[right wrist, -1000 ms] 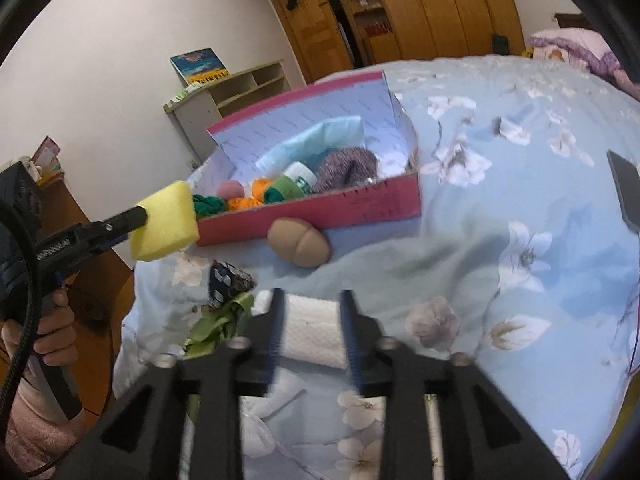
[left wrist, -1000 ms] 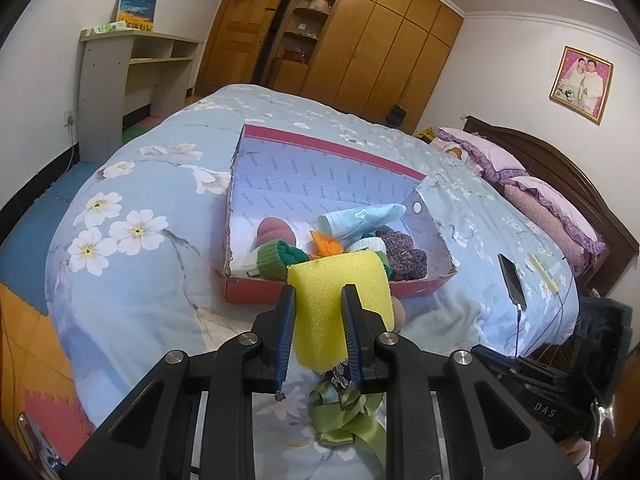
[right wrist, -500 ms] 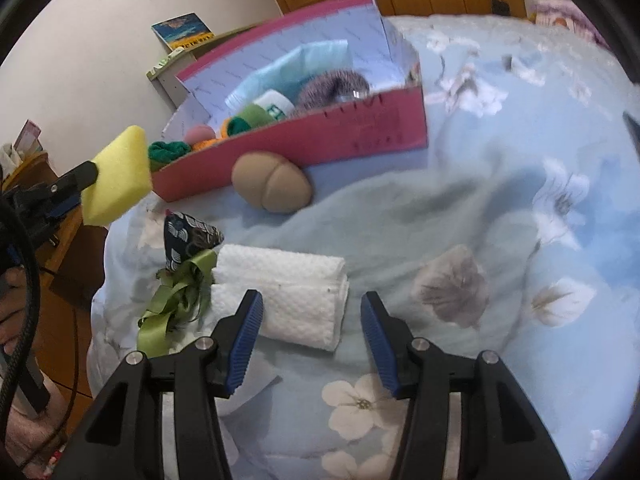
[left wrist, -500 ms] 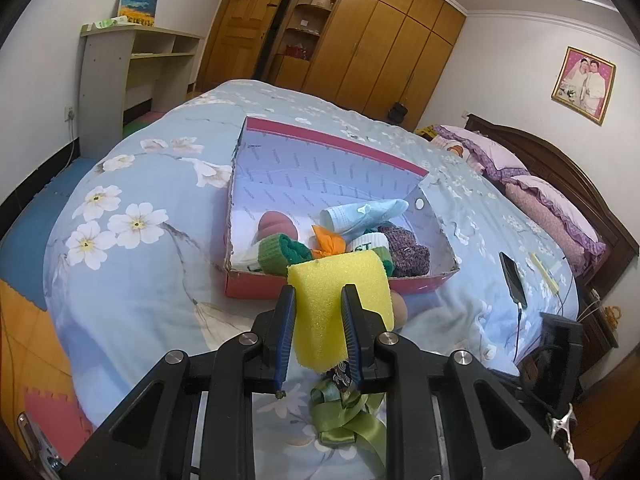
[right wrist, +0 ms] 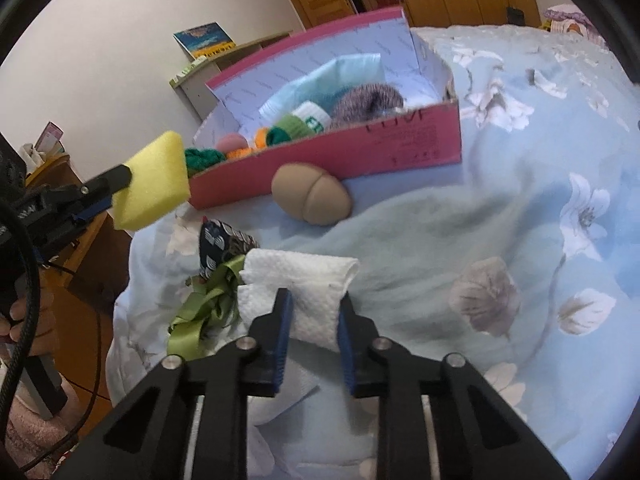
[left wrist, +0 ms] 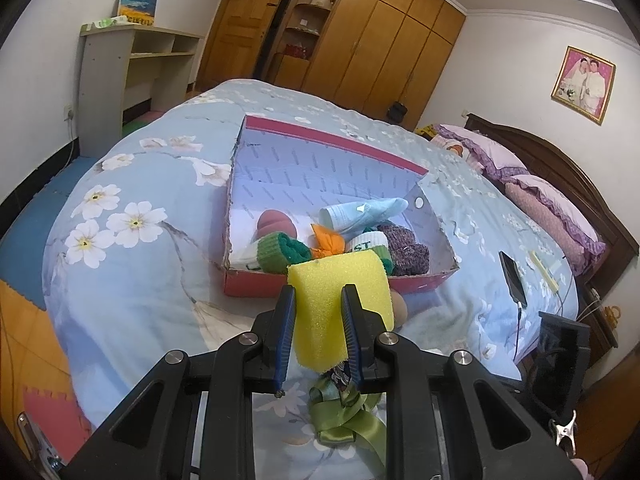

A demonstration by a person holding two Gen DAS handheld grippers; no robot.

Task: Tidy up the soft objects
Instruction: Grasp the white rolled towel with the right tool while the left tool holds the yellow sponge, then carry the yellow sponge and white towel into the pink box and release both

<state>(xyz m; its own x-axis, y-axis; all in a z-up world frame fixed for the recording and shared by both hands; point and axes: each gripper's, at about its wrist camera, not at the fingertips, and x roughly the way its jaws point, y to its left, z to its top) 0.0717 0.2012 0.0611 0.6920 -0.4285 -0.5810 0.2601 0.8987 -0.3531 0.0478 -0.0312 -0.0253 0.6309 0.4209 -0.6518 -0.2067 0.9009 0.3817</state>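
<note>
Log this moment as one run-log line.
left claw: shut on yellow sponge | right claw: shut on white towel roll | pink box: part filled | stage: carry

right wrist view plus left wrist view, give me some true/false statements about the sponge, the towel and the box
1. The left gripper is shut on the yellow sponge. True.
2. The right gripper is empty. False: its fingers pinch the white paper towel.
3. The tan ball lies inside the pink box. False: it rests on the bedspread against the box's front wall.
4. A green ribbon lies beside the towel. True.
5. The box is empty. False: it holds rolled socks and cloths.
</note>
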